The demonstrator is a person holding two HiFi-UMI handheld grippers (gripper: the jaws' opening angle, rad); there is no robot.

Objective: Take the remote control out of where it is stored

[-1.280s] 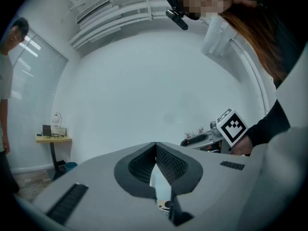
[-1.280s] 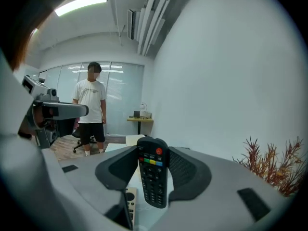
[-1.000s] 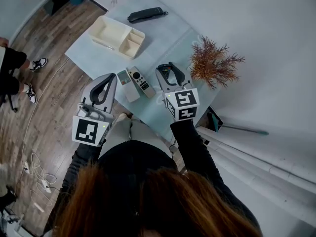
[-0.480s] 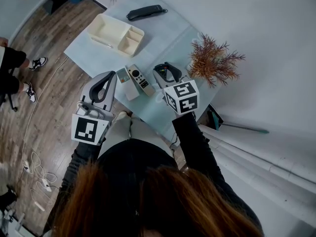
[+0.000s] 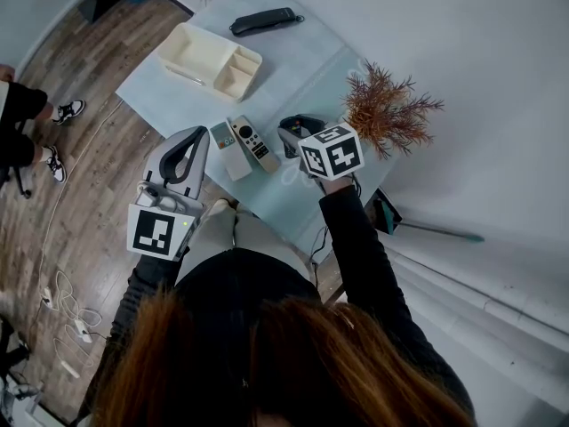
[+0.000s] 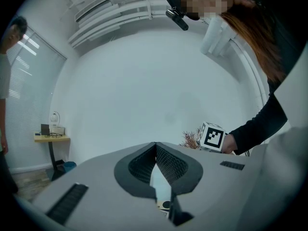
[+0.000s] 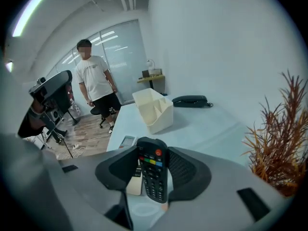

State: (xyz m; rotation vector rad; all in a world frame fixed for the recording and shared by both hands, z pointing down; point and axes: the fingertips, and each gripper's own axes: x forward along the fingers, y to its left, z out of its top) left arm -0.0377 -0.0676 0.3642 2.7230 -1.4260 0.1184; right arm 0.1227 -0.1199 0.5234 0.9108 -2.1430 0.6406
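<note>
Black remote control (image 7: 154, 174) sits upright between the fingers of the right gripper (image 7: 153, 153), buttons facing the camera and red button at the top end. Its tip sticks out past the fingertips. The jaws stand wide, and the right pad (image 7: 186, 170) lies against the remote's edge with the left pad close on the other side, so it reads as gripped. The remote's lower end is hidden down between the jaws (can't tell if it touches the table (image 5: 302, 69)). The right gripper tilts down over the table's near part. Just left of its fingers a white remote (image 5: 227, 151) and a grey remote (image 5: 252, 144) lie flat side by side. A dried plant (image 5: 389, 109) stands near, to the right of the fingers. Well ahead of the fingertips is a cream organizer box (image 7: 153, 109) with dividers, and beyond it a black handset (image 7: 191, 101) near the far edge. The left gripper (image 6: 155, 146) is held about level off the table's near-left side, fingertips together, nothing between them. A person (image 7: 96, 81) in a white shirt stands on the wood floor past the table.
</note>
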